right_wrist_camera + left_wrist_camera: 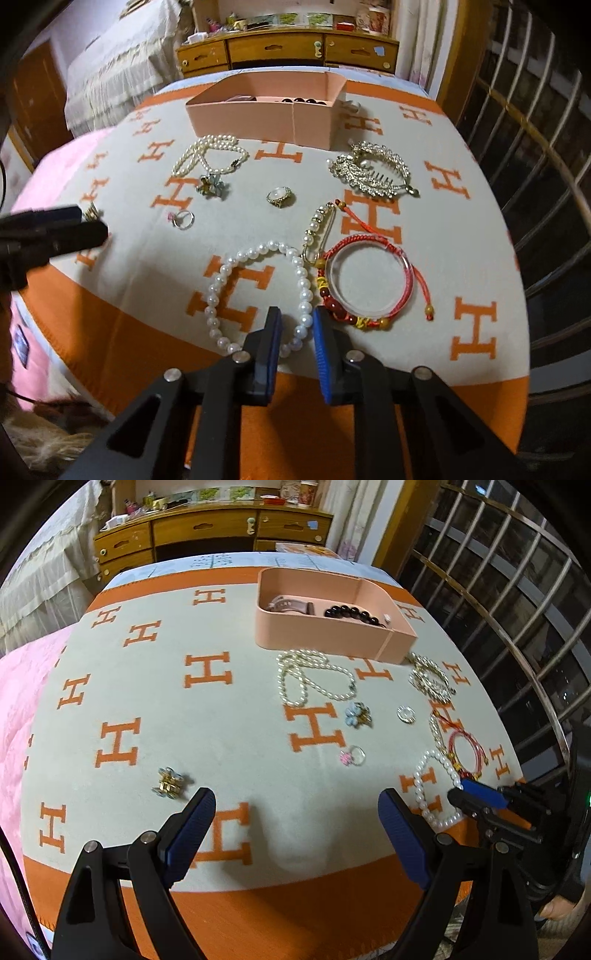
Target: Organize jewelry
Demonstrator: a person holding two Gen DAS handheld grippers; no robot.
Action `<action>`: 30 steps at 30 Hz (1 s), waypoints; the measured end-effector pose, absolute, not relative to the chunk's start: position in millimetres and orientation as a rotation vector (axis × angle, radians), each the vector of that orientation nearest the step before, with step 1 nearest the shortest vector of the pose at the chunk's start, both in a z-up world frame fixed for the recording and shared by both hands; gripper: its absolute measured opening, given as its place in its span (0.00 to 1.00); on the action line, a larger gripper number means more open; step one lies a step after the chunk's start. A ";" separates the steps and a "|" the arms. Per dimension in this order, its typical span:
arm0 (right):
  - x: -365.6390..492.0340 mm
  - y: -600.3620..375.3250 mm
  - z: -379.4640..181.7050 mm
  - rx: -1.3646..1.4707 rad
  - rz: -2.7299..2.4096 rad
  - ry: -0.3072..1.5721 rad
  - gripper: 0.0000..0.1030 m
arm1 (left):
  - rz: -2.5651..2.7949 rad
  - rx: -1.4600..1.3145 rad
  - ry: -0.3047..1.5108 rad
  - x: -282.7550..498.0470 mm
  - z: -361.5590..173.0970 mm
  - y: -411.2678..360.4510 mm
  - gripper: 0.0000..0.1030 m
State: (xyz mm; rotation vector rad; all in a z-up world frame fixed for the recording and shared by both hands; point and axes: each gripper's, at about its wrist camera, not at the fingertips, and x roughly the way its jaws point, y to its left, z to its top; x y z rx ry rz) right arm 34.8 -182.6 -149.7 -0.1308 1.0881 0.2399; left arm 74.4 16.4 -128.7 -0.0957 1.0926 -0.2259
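On the far left of the blanket (pixel 229 746), a small gold-and-pale trinket (pixel 170 782) is lying just ahead of my left gripper (pixel 297 812), whose jaws are spreading wide with nothing between them; what the trinket is, I cannot make out. Moving right, I am seeing the long pearl necklace (pixel 314 675) heaped just in front of the pink box (pixel 332 635), with a flower brooch (pixel 357 713) and a thin ring with a pink stone (pixel 353 755) nearer me. The box is holding a dark bead bracelet (pixel 352 613) and something pinkish beside it, but its near wall is hiding most of both from the right wrist view. Further right, a round white-stone ring (pixel 279 195) is sitting apart, and the glittering hair comb (pixel 373 171) is lying by the box's corner. Nearest me, my right gripper (pixel 297 321) is narrowing around the pearl bracelet (pixel 258 295), one finger inside the loop and one outside, though I cannot tell whether the pads are pinching the beads. A pearl pin (pixel 319 229) and the red cord bracelet (pixel 369 284) are lying just beside, the cord's clear ring hard to read.
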 end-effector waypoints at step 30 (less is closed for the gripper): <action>45.6 -194.8 -119.9 -0.012 0.358 0.989 0.07 | -0.148 0.025 1.310 225.7 -158.8 -28.1 0.41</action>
